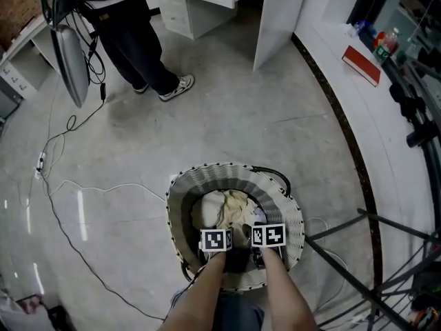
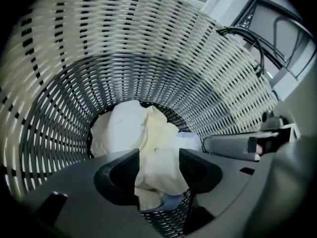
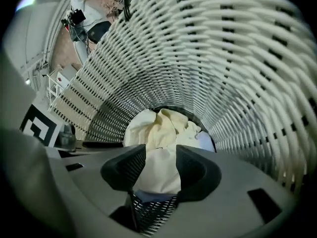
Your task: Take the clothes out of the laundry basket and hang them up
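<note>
Two forearms (image 1: 201,289) reach down from the bottom edge of the head view. Each ends in a grey hand-held gripper topped by a black-and-white marker cube. The left gripper (image 2: 158,168) and the right gripper (image 3: 159,168) sit side by side, close together, both dipped steeply into the mouth of the round woven laundry basket (image 1: 178,205).

Each gripper's two dark jaws stand apart with a clear gap. Pale cloth shows through that gap, and neither pair is pressed closed on it; whether the pads brush the fabric cannot be told.

Just beyond the jaws, at the bottom of the basket, lies the crumpled heap of cream and white clothes (image 1: 222,209). A pale blue garment (image 2: 190,141) peeks out at its edge. The basket's wicker wall is white near the rim and grey lower down, and a black loop handle (image 2: 246,37) hangs at its far side.

The basket stands on a glossy grey floor (image 1: 234,116). A thin black cable (image 1: 69,234) trails across the floor to the left. To the right, black metal rack legs (image 1: 372,252) cross the frame.

Farther off, a standing person in dark trousers and sneakers (image 1: 134,47) is at the upper left, beside a white cabinet (image 1: 200,2). A flat red book (image 1: 361,65) lies on the white ledge at the upper right.
</note>
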Demonstrator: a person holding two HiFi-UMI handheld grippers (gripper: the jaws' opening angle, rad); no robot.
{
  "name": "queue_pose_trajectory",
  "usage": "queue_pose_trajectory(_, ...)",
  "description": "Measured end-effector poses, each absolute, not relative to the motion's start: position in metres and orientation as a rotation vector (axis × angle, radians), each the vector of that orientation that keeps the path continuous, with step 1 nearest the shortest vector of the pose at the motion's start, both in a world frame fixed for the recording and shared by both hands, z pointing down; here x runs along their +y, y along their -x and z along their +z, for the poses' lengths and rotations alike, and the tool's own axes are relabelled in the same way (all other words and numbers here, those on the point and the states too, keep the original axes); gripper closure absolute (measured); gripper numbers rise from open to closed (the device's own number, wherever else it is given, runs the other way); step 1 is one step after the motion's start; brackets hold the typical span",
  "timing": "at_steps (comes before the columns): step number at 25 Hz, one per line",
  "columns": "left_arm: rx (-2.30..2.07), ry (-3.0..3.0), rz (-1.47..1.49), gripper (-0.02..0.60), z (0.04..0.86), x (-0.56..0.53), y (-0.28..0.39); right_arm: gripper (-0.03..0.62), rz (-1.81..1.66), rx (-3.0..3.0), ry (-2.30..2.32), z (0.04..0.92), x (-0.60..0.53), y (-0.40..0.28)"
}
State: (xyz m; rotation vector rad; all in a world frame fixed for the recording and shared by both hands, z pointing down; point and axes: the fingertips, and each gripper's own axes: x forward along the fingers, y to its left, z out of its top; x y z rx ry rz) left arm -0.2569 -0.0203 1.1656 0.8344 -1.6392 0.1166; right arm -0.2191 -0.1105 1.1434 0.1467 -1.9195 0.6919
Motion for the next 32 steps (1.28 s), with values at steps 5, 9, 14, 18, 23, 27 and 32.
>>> queue_pose_trajectory(5, -1.617, -0.844, 0.145, 0.316, 1.181, -0.021, 0.253, 0.398, 0.73, -1.816, -0.085, 1.171, -0.097, 0.214)
queue_pose_trajectory(9, -1.576, -0.774, 0.137, 0.316, 1.193, -0.012, 0.247, 0.391, 0.708, -1.77, -0.056, 1.19, -0.089, 0.207)
queue_pose_trajectory(14, -1.534, -0.747, 0.109, 0.316, 1.218, -0.011, 0.243, 0.391, 0.689, -1.733, -0.045, 1.217, -0.082, 0.202)
queue_pose_trajectory(18, -1.534, -0.753, 0.126, 0.316, 1.227, -0.009, 0.247, 0.391, 0.686, -1.723, -0.049, 1.226, -0.084, 0.2)
queue_pose_trajectory(23, -1.552, -0.799, 0.106, 0.31, 1.211, -0.021, 0.247, 0.393, 0.72, -1.684, -0.047, 1.23, -0.077, 0.194)
queue_pose_trajectory(27, -1.55, -0.798, 0.076, 0.308, 1.204, -0.021, 0.248, 0.562, 0.704, -1.654, -0.033, 1.232, -0.067, 0.19)
queue_pose_trajectory(32, -1.628, -0.758, 0.135, 0.308, 1.191, -0.005, 0.267, 0.583, 0.641, -1.699, -0.025, 1.21, -0.072, 0.196)
